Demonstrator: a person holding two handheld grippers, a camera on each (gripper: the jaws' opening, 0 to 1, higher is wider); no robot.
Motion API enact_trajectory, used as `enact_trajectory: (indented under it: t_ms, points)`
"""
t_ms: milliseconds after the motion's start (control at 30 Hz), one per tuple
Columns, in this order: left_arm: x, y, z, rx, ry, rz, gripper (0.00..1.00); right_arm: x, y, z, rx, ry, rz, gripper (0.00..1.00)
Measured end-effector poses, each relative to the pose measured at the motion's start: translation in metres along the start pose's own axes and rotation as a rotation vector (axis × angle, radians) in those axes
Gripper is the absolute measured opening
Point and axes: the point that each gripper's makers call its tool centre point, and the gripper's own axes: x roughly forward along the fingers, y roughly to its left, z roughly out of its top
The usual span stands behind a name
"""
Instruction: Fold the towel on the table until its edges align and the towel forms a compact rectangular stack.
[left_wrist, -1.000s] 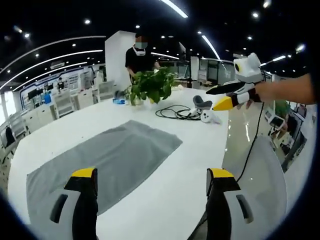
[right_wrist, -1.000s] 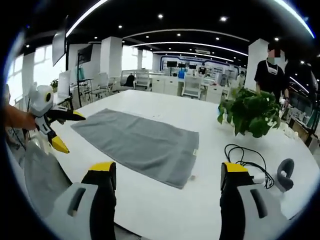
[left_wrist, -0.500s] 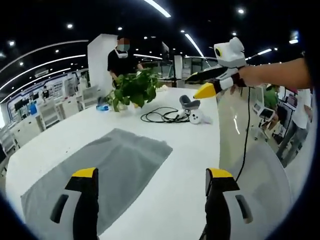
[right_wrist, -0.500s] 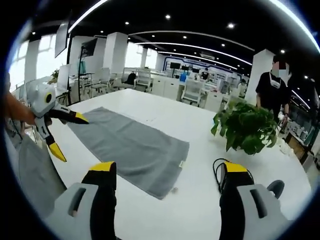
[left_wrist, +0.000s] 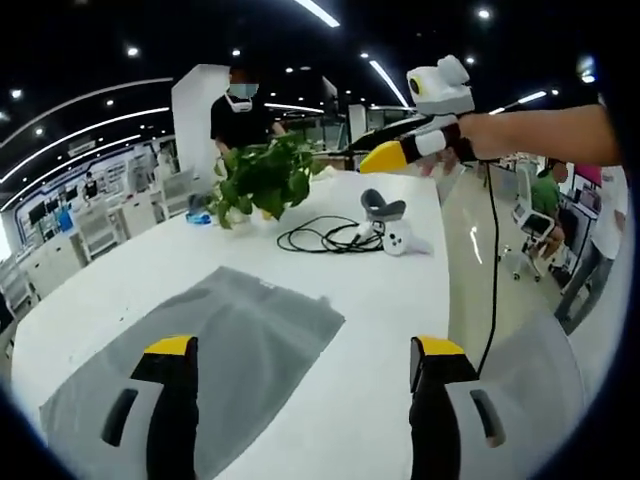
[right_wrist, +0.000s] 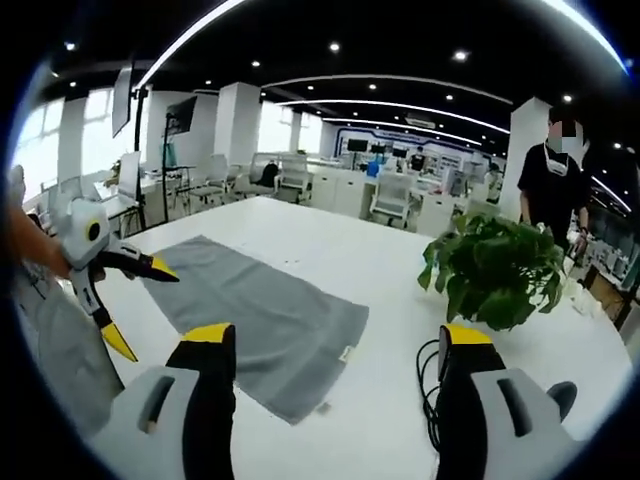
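Both grippers (left_wrist: 300, 400) (right_wrist: 335, 395) wide open, aloft.

A broad white table (left_wrist: 380, 300) with a rounded edge carries a grey towel (left_wrist: 200, 350), spread flat in a single layer near one side. In the right gripper view the same towel (right_wrist: 255, 320) lies lengthwise across the table (right_wrist: 380, 270), a small label at its near corner. Farther along the tabletop stands a leafy green potted plant (left_wrist: 262, 175), seen too in the right gripper view (right_wrist: 495, 275). Beside the plant a black cable (left_wrist: 320, 238) lies in loose coils, and next to it rest a white handheld controller (left_wrist: 405, 240) and a grey ring-shaped piece (left_wrist: 382, 205), just beside each other.
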Motion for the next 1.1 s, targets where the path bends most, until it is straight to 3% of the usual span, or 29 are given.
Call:
enact_trajectory:
  t_ms: [500, 1100]
  points:
    - [0.063, -0.028, 0.01, 0.062, 0.055, -0.054, 0.84, 0.039, -0.029, -0.019, 0.055, 0.035, 0.011, 0.78]
    - [0.121, -0.035, -0.014, 0.088, 0.146, -0.09, 0.75, 0.104, -0.05, -0.036, 0.051, 0.073, 0.034, 0.67]
